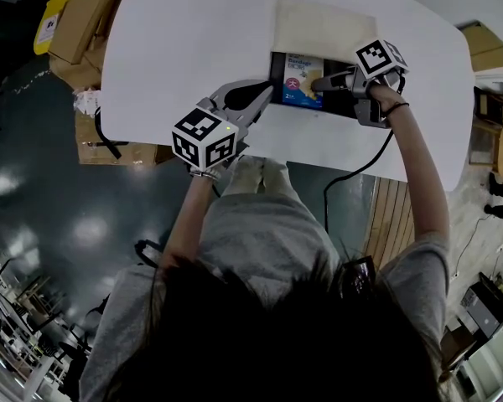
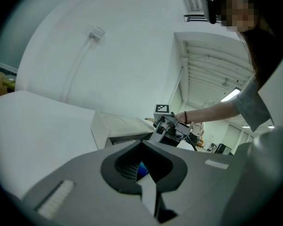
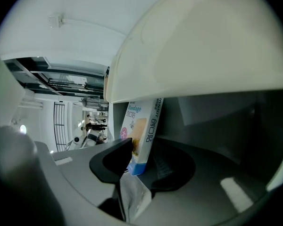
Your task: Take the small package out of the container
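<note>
Small white package (image 3: 139, 135), blue edge, pink circle, in the dark container (image 1: 340, 100)

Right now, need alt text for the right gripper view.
A small bandage box stands between the jaws of the right gripper, inside a dark container beneath its cream lid. Whether the pads press on the small bandage box cannot be told. A bright hall shows at far left.

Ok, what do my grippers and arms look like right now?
The left gripper and right gripper are grey, each with a white cube of black square markers. A black cable trails from the right one. Short grey sleeves, dark band on the right wrist.
</note>
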Demonstrator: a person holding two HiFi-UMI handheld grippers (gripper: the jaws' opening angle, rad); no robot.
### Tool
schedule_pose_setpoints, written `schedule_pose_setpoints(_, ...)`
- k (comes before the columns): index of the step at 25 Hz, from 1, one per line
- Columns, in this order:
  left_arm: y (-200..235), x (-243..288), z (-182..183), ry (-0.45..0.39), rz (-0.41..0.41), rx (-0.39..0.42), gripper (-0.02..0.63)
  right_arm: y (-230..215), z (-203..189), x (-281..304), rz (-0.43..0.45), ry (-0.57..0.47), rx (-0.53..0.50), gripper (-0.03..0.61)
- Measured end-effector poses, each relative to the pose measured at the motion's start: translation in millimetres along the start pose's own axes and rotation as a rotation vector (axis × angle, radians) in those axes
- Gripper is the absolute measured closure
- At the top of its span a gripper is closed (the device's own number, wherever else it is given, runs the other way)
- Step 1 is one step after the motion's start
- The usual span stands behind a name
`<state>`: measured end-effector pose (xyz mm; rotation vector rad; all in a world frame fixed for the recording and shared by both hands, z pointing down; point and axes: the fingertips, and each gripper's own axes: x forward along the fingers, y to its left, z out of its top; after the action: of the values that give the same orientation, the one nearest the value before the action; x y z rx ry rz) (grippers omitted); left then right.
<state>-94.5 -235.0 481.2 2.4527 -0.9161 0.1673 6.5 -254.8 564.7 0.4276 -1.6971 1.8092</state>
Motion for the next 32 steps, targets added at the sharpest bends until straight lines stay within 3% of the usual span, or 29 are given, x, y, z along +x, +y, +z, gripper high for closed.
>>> schedule_pose_setpoints(20,-3,0,1,-0.011,-0.013,0.006,0.625,20,-9,-8,0.13,-0.017,0.081,0.466)
schedule_pose_setpoints(32,-10,-5,3,-0.024,-0.013,0.013,0.624,19,-27,-13,0.155,-0.057,0.087,0.471)
